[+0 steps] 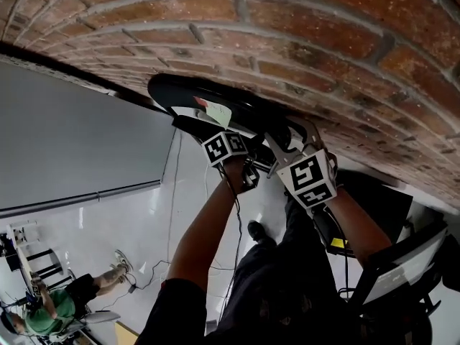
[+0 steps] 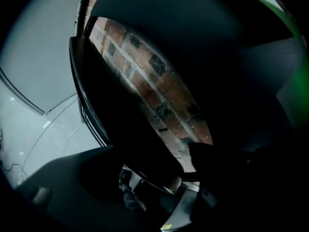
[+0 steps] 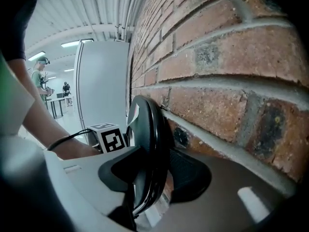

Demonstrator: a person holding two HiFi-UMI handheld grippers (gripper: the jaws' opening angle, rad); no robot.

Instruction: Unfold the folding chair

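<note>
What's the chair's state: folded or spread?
Folded. The folding chair stands flat against the brick wall; in the right gripper view it shows as one thin slab.

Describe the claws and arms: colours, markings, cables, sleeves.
Left claw and right claw each carry a white cube with black square markers. The right claw has pale grey jaws and black pads. A thin black cable runs along the left arm. The forearms are bare, and there is a dark short sleeve above.

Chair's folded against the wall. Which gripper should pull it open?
Probably left. The right gripper is clamped on the folding chair, steadying it; the left gripper, fingers apart at its edge, is free to grip and pull.
</note>
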